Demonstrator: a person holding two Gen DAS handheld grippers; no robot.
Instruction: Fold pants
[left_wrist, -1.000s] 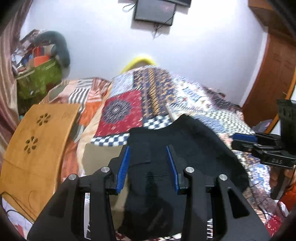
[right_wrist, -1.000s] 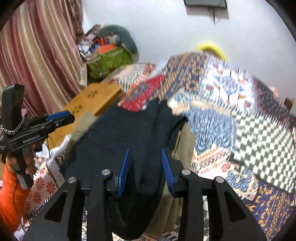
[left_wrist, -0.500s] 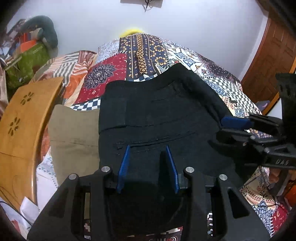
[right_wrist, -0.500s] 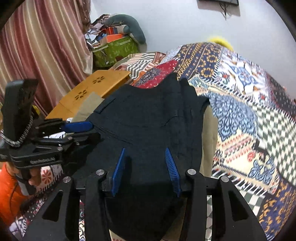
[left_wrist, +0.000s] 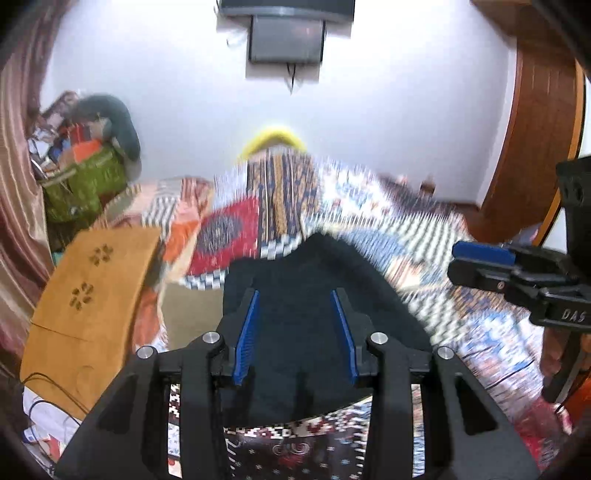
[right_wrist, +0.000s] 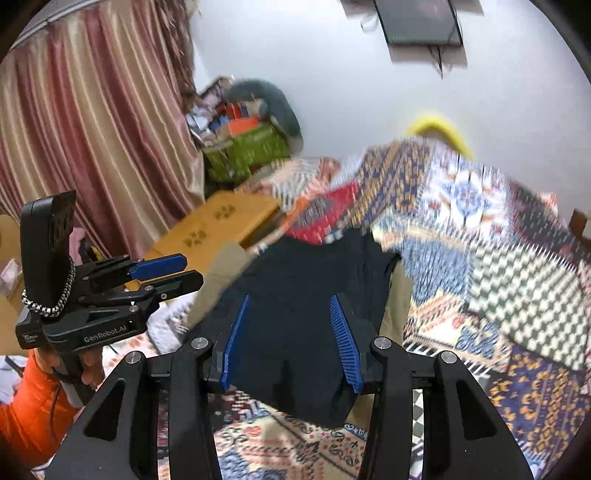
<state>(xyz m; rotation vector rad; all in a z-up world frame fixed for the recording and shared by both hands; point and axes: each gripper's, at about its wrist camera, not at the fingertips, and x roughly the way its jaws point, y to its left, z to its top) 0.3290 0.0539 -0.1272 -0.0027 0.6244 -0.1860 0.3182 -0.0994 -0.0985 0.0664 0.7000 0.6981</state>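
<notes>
Patchwork bedspread (left_wrist: 388, 229) — white wall (left_wrist: 388, 110) behind it.

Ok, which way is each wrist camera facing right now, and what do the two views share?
Left wrist: looks along the left gripper, jaws apart and empty, over the folded black pants; right gripper at right.
Right wrist: looks along the right gripper, also empty, over the pants; left gripper and orange sleeve at left.
Shared: pants, patterned patchwork bedspread, wooden lap table.

Ahead of you a white wall (left_wrist: 388, 110) carries a dark screen (left_wrist: 286, 40); striped curtains (right_wrist: 92, 147) hang left, a wooden door (left_wrist: 539, 147) stands right.
</notes>
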